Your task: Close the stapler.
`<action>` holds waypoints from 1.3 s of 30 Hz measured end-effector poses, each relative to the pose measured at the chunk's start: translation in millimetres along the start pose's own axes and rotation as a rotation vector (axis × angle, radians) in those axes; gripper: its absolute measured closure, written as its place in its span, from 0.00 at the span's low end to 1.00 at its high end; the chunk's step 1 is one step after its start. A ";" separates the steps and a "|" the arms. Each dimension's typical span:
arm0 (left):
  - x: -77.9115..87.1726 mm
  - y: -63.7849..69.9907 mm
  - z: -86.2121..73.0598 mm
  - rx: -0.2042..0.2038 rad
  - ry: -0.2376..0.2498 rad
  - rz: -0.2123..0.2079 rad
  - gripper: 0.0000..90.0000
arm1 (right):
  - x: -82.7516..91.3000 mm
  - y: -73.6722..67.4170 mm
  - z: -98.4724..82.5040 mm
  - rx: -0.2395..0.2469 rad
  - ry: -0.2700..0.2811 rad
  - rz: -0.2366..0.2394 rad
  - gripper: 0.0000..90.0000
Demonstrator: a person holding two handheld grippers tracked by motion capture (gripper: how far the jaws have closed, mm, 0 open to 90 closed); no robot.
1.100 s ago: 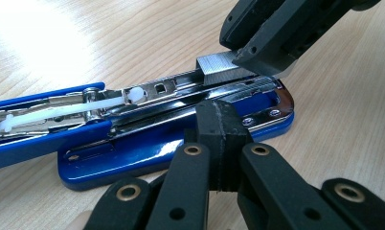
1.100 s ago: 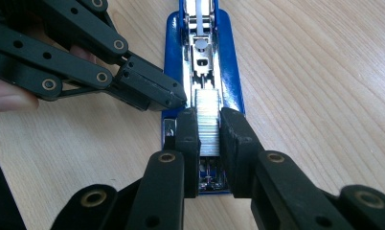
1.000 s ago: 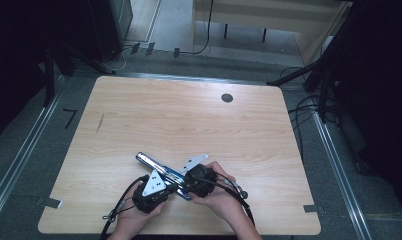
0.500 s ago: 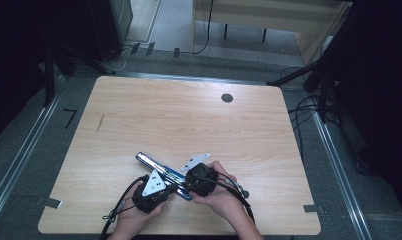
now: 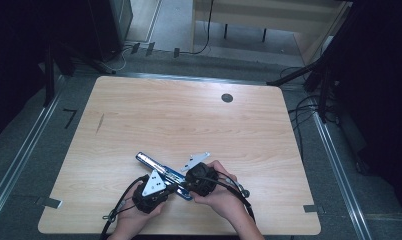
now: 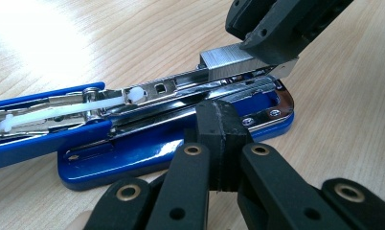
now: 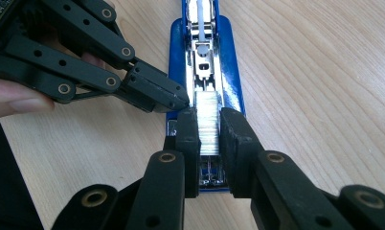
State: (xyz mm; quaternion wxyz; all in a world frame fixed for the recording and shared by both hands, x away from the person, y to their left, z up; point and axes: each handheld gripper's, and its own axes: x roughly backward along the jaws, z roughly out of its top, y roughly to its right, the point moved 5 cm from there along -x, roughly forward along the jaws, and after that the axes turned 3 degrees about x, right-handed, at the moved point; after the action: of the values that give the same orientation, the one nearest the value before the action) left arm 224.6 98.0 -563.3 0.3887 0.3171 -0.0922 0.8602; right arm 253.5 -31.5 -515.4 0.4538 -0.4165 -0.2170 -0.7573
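Stapler, blue and opened flat, lay on the near part of the wooden table, just in front of the person's two hands; its cover arm was swung back away from the base so that the chrome magazine channel faced up. Judged from this layout, the loading was well advanced but unfinished: a strip of staples already sat over the front end of the channel, held there and not yet released, while the white pusher waited further back along the rail. Letting go of the strip, seating it fully and folding the blue cover down all appeared to remain.

Right gripper was nearly closed, its two black pads pinching the staple strip from either side directly above the magazine, with the strip aligned along the channel. Seen from the left gripper view, the same strip rested on the chrome rail beneath the right gripper's jaw tips.

Left gripper had its jaws pressed fully together with nothing between them; the closed tips bore against the side of the stapler's blue base, apparently steadying it on the table. In the right gripper view those closed tips met the base's edge beside the strip. In the high view both hands sat close together, the stapler running diagonally between them
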 end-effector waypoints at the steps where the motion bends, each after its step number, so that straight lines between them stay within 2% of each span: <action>1: 0.0 0.0 0.0 0.000 0.000 0.001 1.00 | -0.2 -0.1 0.0 0.000 -0.002 0.000 0.88; 16: 0.1 0.1 0.0 -0.001 0.000 0.001 1.00 | -2.1 0.6 -0.9 -0.011 -0.016 -0.007 0.88; 37: 0.0 0.2 0.0 -0.001 0.000 0.001 1.00 | -0.1 -0.9 -0.9 0.012 -0.021 -0.024 0.88; 39: -0.1 0.1 0.0 -0.001 0.001 0.002 1.00 | 0.8 -1.6 -0.4 0.006 -0.014 -0.014 0.88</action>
State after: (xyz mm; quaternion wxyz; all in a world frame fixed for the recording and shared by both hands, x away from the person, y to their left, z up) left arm 224.6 97.8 -563.3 0.3881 0.3165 -0.0927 0.8606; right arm 251.7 -31.4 -514.9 0.4481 -0.4190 -0.2257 -0.7568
